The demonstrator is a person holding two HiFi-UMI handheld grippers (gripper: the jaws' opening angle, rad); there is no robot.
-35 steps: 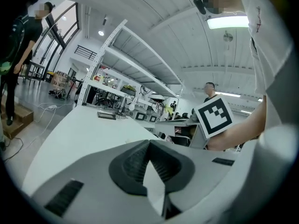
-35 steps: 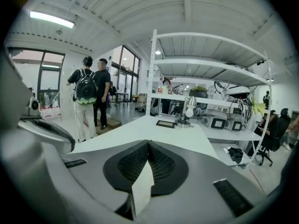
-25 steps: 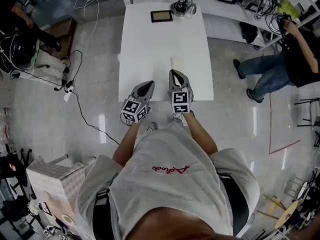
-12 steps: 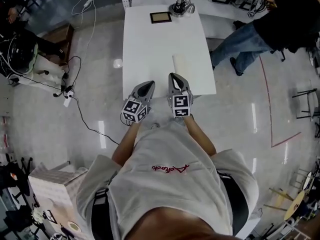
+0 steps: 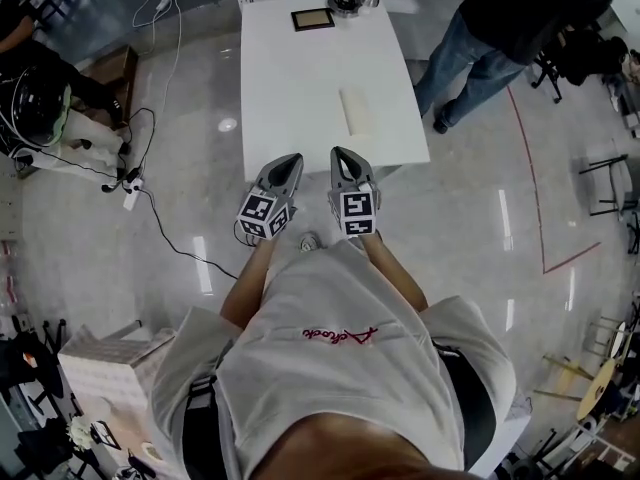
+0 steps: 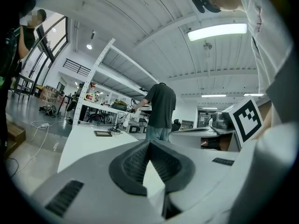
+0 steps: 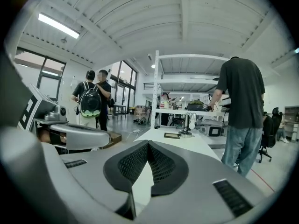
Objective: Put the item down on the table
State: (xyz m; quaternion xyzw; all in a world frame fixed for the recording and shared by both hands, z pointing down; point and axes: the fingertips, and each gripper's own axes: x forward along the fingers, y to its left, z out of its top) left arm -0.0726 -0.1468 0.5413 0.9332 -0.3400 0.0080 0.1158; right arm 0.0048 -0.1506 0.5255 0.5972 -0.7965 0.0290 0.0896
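Observation:
A pale, flat rectangular item [image 5: 355,110] lies on the white table [image 5: 290,88], right of its middle. Both grippers are held side by side at the table's near edge, well short of the item. My left gripper [image 5: 291,158] is shut, its tips meeting with nothing between them [image 6: 149,142]. My right gripper [image 5: 338,152] is shut and empty too [image 7: 148,143]. Both point level towards the far end of the table.
A dark framed plate [image 5: 312,18] and a metal stand [image 5: 349,1] sit at the table's far end. A person in a dark shirt and jeans [image 5: 490,28] stands by the table's far right corner. Cables and a power strip [image 5: 130,183] lie on the floor to the left.
Both grippers have drawn back from over the table's near part to its near edge. The item stays on the table. The person at the right has walked closer to the table's far corner.

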